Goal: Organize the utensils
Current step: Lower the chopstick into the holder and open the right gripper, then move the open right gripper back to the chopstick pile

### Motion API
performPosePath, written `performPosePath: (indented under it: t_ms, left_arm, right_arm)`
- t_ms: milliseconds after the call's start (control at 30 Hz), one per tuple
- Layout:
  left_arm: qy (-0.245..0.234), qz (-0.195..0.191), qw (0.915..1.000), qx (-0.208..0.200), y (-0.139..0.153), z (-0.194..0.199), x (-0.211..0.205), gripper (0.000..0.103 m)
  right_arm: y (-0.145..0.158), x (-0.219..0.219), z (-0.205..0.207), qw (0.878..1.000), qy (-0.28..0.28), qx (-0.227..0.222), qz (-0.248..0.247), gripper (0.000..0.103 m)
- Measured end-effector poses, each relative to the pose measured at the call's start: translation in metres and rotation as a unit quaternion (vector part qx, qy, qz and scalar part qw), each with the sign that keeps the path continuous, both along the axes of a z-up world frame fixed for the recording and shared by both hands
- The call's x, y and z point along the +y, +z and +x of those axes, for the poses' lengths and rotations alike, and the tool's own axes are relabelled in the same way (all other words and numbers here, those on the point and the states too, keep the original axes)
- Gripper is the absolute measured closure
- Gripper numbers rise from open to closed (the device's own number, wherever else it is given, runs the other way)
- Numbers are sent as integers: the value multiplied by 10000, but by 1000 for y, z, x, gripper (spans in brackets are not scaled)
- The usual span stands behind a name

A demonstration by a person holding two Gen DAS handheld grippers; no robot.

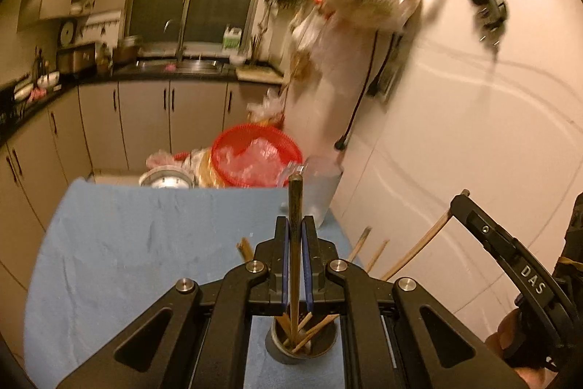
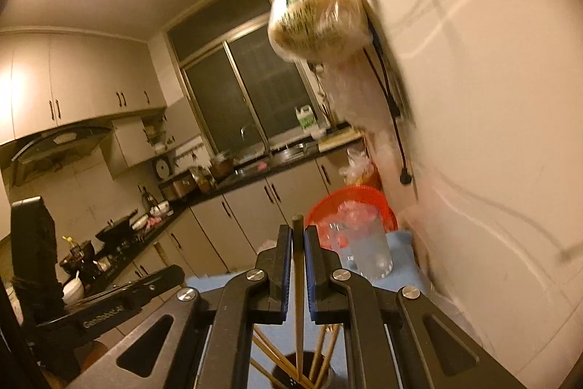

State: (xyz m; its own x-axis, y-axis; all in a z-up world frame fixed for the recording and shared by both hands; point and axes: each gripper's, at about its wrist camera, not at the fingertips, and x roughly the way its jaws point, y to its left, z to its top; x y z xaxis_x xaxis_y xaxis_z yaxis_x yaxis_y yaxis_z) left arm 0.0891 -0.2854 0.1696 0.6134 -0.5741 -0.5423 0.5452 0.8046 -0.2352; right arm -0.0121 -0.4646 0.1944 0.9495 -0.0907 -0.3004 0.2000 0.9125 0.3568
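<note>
The left gripper point(image 1: 295, 228) is clenched on one dark chopstick point(image 1: 294, 206) that stands upright over a metal cup point(image 1: 300, 345) at 6 o'clock. About five more sticks lean in the cup. The right gripper point(image 2: 298, 236) grips a second chopstick point(image 2: 298, 265) over the same cup point(image 2: 309, 370). The blue cloth point(image 1: 145, 243) lies bare toward 9 o'clock; its far edge ends at 12 o'clock before a red basket point(image 1: 255, 155). One clear glass point(image 2: 368, 250) stands at 1 o'clock, close to the wall point(image 1: 473, 133).
</note>
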Motion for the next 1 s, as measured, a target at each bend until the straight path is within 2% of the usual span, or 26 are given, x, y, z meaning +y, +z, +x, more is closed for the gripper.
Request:
performPosePath:
  t_ms: [167,400,467,533,567,833,1000]
  left_arm:
    - [79,66,9997,232,-25,10,2,96]
    - [6,86,9993,350,-36,10,4,94]
    - [2,77,9992,402,-34,12,5,89]
    - [-4,5,9991,424,-31,11,8,76]
    - [2,-16,9992,400,-29,9,10,76]
    - [74,-133,9998,100,-13,-19,52,74]
    - [346,46,9992,178,-29,-27,92,71]
  right_arm:
    - [-28,-1,12,9995,54,291,107,95]
    - [-48,-5,18,9977,113,591,308,94]
    - [-49,-7,16,9974,142,620,346,91]
    - [-45,-7,13,9977,106,583,319,89]
    - [-43,-7,9,9980,96,547,314,88]
    - [-24,21,-26,9988,312,219,307,88]
    - [-51,61,-24,9942,798,636,342,88]
